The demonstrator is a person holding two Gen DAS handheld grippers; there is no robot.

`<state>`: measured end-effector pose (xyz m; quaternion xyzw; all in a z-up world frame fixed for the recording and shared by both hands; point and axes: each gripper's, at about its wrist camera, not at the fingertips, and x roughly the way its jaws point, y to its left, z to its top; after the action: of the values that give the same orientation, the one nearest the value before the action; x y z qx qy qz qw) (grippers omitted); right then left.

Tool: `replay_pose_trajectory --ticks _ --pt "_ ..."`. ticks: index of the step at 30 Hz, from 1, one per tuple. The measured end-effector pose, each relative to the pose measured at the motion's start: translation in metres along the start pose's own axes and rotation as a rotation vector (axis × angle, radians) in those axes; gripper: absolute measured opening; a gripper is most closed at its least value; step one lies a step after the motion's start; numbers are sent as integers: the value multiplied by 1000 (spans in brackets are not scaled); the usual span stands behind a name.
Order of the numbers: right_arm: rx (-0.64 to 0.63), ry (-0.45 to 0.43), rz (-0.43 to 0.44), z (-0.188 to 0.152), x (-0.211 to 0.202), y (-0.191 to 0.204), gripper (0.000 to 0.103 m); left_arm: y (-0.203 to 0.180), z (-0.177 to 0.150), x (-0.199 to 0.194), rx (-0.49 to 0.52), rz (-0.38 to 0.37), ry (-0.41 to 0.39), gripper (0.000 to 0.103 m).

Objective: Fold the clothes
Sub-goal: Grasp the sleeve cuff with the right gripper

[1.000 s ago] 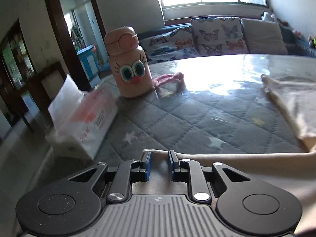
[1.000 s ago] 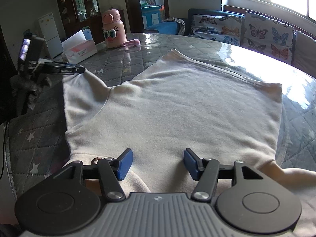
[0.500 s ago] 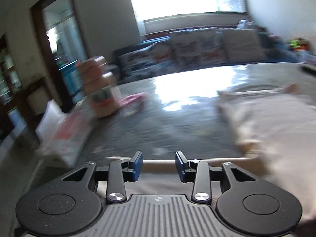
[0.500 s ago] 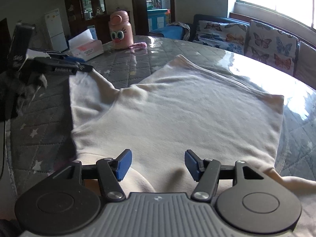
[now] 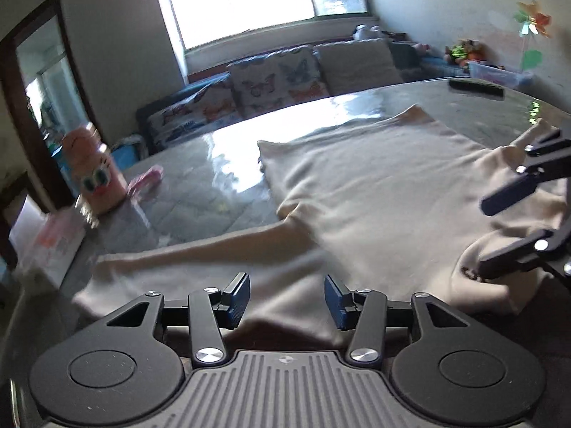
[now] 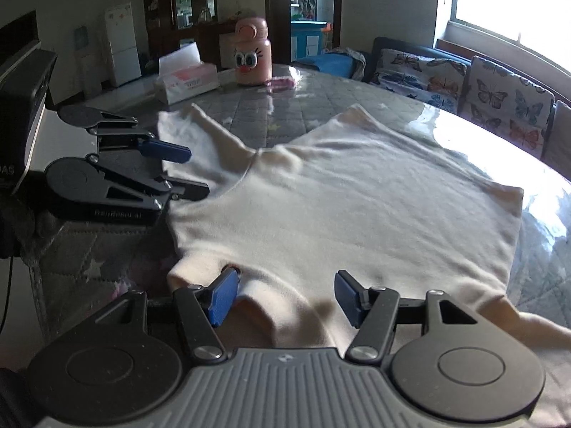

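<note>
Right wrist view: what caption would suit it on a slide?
Open right gripper over a cream shirt's collar, left gripper opening beside its sleeve.

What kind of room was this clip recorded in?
Most likely a home living or dining room. A cream top lies on a table with a quilted cover under clear sheeting; behind it stands a sofa with butterfly cushions, and a glass-fronted cabinet and a small fridge line the far wall.

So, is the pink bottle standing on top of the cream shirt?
No, the pink bottle stands on the bare table beyond the shirt, next to the tissue box.
</note>
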<state>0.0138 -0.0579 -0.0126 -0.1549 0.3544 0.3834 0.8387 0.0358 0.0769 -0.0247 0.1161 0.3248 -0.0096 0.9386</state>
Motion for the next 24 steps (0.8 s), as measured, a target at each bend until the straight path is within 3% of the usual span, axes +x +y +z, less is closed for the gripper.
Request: replay_pose_trajectory --ticks 5,9,15,24 --pt "12 -16 0 -4 -9 -1 62 -1 -3 -11 -19 12 -1 50" --pt "77 -55 -31 -13 -33 -14 62 -7 9 -23 -14 0 -48 54" --pt "198 -80 -120 -35 -63 -45 62 -33 30 -22 -10 -70 -83 59" --pt "379 -33 -190 -80 -73 -97 62 -83 51 -10 42 -161 -90 61"
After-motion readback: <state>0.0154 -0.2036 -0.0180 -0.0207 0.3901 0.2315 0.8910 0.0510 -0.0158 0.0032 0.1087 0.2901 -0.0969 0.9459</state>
